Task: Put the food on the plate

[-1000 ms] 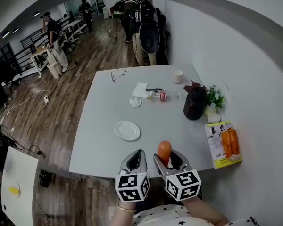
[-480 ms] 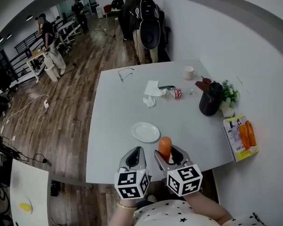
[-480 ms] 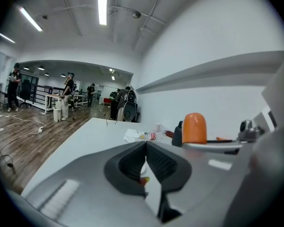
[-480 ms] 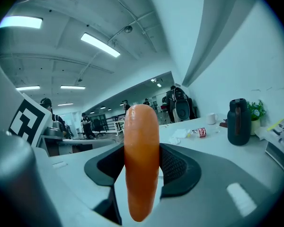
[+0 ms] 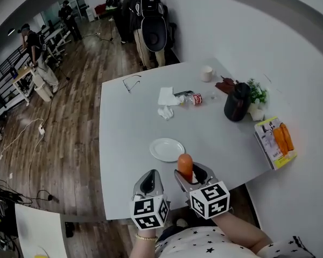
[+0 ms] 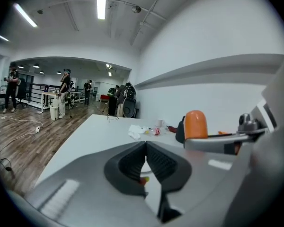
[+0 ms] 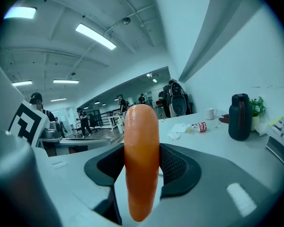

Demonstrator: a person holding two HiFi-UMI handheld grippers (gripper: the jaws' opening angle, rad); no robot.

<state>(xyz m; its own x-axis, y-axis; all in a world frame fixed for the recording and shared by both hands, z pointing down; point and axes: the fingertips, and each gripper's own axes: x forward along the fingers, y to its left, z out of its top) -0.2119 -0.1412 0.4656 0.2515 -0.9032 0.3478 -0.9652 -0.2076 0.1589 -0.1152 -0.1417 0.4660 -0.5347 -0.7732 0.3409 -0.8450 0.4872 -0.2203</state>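
Orange food (image 7: 141, 141) stood upright, pinched between the pads of my right gripper (image 5: 190, 174), its rounded top poking past the fingertips. Just beyond those fingertips, a little left, lay the white plate (image 5: 167, 149). My left gripper (image 6: 146, 161) sat alongside, fingers pressed together on nothing.

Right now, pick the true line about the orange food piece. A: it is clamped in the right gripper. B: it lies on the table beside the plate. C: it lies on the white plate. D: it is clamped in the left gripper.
A: the orange food piece stands upright between the right gripper's fingers, which press on its sides, while the white plate lies bare.
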